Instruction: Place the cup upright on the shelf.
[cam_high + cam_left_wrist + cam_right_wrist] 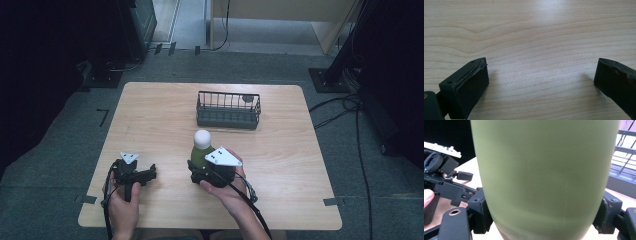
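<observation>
Near table [280, 165] front edge, right gripper [200, 167] clamps green bottle [200, 152]

No legible text, label, brand, number or sign on anything in view.

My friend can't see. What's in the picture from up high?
A person's right gripper clamps a green bottle with a white round cap on a wooden table. The left gripper rests open nearby, and a dark wire basket sits farther back.
</observation>
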Demonstrator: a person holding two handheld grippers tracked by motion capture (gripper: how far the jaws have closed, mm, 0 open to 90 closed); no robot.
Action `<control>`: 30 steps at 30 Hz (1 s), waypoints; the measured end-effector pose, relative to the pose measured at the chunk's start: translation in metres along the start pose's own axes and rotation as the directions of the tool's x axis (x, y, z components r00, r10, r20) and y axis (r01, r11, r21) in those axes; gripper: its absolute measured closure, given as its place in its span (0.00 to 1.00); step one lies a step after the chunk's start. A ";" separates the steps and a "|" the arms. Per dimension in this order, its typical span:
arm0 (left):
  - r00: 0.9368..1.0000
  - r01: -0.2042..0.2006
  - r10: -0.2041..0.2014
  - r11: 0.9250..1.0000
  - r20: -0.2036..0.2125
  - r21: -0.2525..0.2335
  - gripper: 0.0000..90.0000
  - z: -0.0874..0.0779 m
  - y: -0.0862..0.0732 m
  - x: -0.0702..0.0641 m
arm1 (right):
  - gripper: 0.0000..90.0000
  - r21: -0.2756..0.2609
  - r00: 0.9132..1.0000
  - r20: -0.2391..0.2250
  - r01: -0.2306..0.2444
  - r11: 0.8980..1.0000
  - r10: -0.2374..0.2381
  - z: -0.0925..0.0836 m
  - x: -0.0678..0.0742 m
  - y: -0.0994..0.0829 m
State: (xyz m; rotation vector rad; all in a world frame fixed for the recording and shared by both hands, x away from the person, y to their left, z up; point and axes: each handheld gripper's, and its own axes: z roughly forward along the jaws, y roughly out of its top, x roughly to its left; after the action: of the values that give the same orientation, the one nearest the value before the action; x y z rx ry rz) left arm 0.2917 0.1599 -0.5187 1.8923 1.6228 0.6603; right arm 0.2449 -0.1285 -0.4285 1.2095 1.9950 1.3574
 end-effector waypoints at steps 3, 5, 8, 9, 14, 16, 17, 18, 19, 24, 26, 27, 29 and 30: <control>1.000 0.000 0.000 1.000 0.000 0.000 0.00 0.000 0.000 0.000 | 0.23 -0.005 1.000 0.003 -0.004 1.000 0.004 -0.002 -0.006 0.005; 1.000 -0.001 0.001 1.000 0.000 0.000 0.00 0.000 0.000 0.000 | 0.23 -0.005 1.000 0.010 0.001 1.000 -0.001 -0.003 -0.010 0.010; 1.000 0.000 0.000 1.000 0.000 0.000 0.00 0.000 0.000 0.000 | 0.23 -0.014 0.999 0.035 0.018 1.000 -0.017 -0.005 -0.018 0.022; 1.000 0.000 0.000 1.000 0.000 0.000 0.00 0.000 0.000 0.000 | 0.23 -0.016 0.999 0.039 0.014 1.000 -0.013 -0.005 -0.021 0.025; 1.000 0.000 0.000 1.000 0.000 0.000 0.00 0.000 0.000 0.000 | 0.23 -0.027 0.998 0.059 0.007 1.000 -0.005 -0.006 -0.033 0.041; 1.000 0.000 0.000 1.000 0.000 0.000 0.00 0.000 0.000 0.000 | 0.23 -0.035 0.997 0.073 0.008 0.999 -0.006 -0.007 -0.040 0.050; 1.000 0.000 0.000 1.000 0.000 0.000 0.00 0.000 0.000 0.000 | 0.23 -0.035 0.997 0.073 0.008 0.999 -0.006 -0.007 -0.040 0.050; 1.000 0.000 0.000 1.000 0.000 0.000 0.00 0.000 0.000 0.000 | 0.23 -0.038 0.997 0.079 0.012 0.999 -0.009 -0.006 -0.043 0.054; 1.000 0.000 0.000 1.000 0.000 0.000 0.00 0.000 0.000 0.000 | 0.23 -0.038 0.997 0.079 0.008 0.999 -0.005 -0.006 -0.046 0.057; 1.000 0.000 0.000 1.000 0.000 0.001 0.00 0.000 0.000 0.000 | 0.23 -0.039 0.995 0.099 0.007 0.999 -0.003 -0.004 -0.058 0.073; 1.000 0.000 0.000 1.000 0.000 0.001 0.00 0.000 0.000 0.000 | 0.23 -0.042 0.994 0.105 0.005 0.999 0.000 -0.004 -0.063 0.079; 1.000 -0.001 0.001 1.000 0.000 0.002 0.00 0.000 0.000 0.000 | 0.23 -0.045 0.994 0.108 0.003 0.999 0.002 -0.004 -0.065 0.082; 1.000 0.000 0.000 1.000 0.000 0.001 0.00 0.000 0.000 0.000 | 0.23 -0.055 0.993 0.117 0.003 0.998 0.004 -0.003 -0.069 0.089; 1.000 0.000 0.000 1.000 -0.001 0.001 0.00 0.000 0.000 0.000 | 0.23 -0.060 0.993 0.121 0.003 0.998 0.004 -0.003 -0.071 0.091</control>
State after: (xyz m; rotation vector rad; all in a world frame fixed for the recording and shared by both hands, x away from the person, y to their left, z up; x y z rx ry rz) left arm 0.2917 0.1599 -0.5186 1.8932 1.6237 0.6603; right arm 0.3172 -0.1776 -0.3528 1.2345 1.8579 1.3029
